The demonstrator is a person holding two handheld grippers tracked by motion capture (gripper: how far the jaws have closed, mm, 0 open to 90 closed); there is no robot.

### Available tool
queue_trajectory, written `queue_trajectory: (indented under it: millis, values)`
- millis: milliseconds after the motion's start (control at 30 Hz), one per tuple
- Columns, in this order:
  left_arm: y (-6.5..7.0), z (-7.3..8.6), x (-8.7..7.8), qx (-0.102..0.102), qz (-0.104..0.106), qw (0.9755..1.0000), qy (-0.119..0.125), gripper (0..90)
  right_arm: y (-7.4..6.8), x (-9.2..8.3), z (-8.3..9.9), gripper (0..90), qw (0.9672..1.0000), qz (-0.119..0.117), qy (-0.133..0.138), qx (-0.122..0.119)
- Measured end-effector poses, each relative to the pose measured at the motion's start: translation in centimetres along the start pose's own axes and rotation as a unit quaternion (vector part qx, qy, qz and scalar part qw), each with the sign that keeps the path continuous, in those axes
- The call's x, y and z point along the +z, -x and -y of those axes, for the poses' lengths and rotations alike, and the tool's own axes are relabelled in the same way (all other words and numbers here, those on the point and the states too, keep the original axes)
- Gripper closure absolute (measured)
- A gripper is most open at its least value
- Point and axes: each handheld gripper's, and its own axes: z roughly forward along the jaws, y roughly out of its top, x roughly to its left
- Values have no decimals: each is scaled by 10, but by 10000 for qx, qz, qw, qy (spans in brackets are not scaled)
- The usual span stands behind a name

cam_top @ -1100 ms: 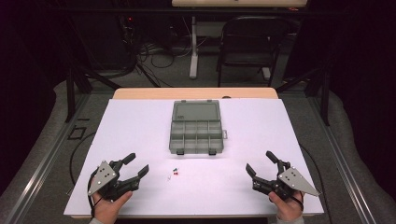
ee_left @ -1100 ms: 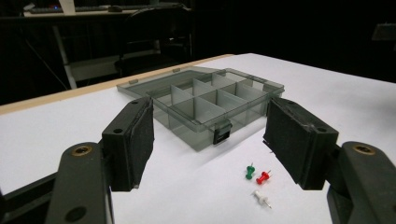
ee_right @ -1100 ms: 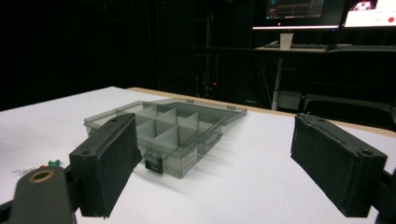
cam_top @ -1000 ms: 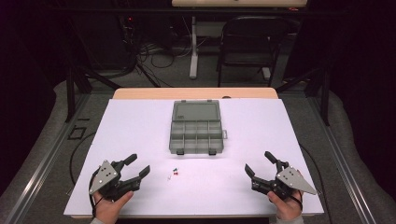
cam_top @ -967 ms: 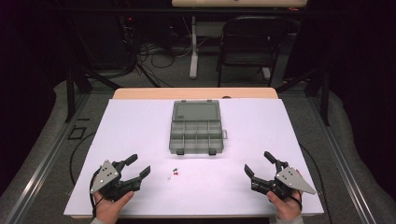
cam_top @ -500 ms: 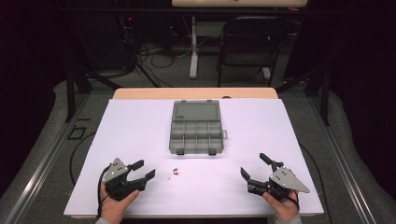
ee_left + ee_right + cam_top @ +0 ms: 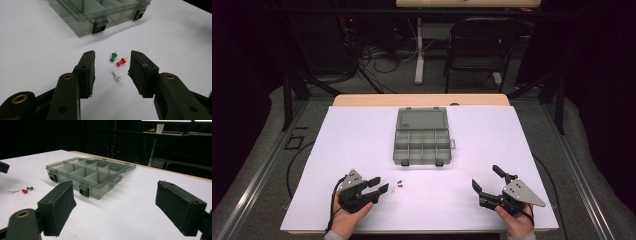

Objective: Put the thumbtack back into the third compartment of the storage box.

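Three push pins lie on the white table: a green pin [image 7: 113, 56], a red pin [image 7: 121, 61] and a white pin [image 7: 116, 75]. In the high view they are a small cluster [image 7: 399, 184] just right of my left gripper [image 7: 379, 185]. That left gripper [image 7: 112, 72] is open, its jaws either side of the pins with nothing held. A grey clear compartment box [image 7: 422, 136] lies open mid-table, its dividers visible [image 7: 86, 175]. My right gripper [image 7: 485, 179] stands open at the front right, pointing toward the box [image 7: 100, 11].
The white table cover [image 7: 362, 135] spreads wide around the box. A wooden edge [image 7: 422, 99] runs along the far side. Beyond it stand a black chair [image 7: 477, 47] and cables on the floor.
My left gripper has slid right toward the pins until they lie between its jaws. My right gripper has crept slightly left and forward. Both stay open.
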Motion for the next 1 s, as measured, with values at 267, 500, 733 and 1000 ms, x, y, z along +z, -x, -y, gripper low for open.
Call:
queue_trajectory:
  millis: [267, 500, 733, 1000]
  values:
    - [1, 1, 17, 27, 53, 9988, -486, 688, 2, -5, 1, 150, 10000, 75, -26, 9]
    - [0, 0, 22, -1, 97, 9984, -553, 688, 3, -8, 2, 150, 9999, 104, -47, 48]
    - [3, 0, 28, 102, 183, 9972, -719, 732, 3, -9, 2, 150, 9999, 111, -47, 33]
    - [1, 1, 30, 69, 174, 9963, -834, 801, 3, -9, 2, 150, 9999, 87, -47, 26]
